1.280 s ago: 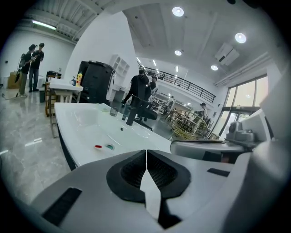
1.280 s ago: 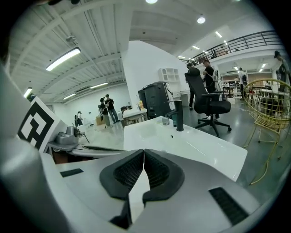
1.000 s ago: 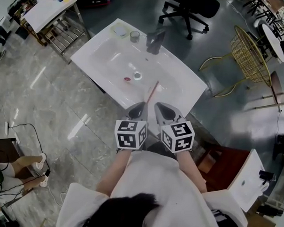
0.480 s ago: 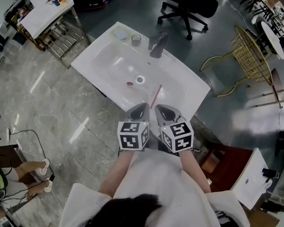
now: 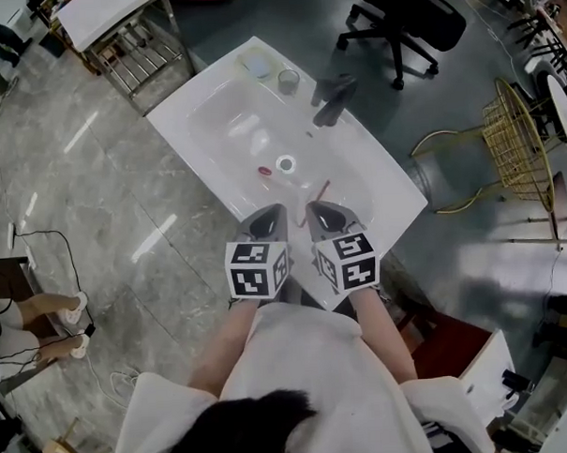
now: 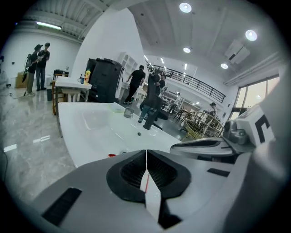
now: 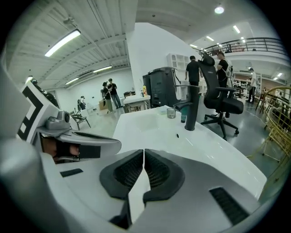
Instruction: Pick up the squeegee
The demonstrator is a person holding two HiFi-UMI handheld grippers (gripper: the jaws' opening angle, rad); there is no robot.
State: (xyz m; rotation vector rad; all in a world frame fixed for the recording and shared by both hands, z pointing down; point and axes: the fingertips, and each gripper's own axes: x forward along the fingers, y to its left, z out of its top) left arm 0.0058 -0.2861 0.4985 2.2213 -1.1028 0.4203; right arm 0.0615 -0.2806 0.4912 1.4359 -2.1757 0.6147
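Grey marble floor, black office chair, gold wire chair.

Eased forward and a little down with left gripper and right gripper, further in over the near edge of the sink. Closed in on the squeegee: less of its red length left showing ahead of the tips than a second ago, its near end now down between them, close by the right tip.

Swung the head view too. Sink now nearer mid-frame and turned slightly. Faucet and office chair carried to the right, wire chair out toward the right edge. Side table up against the top border, cropped more than before.
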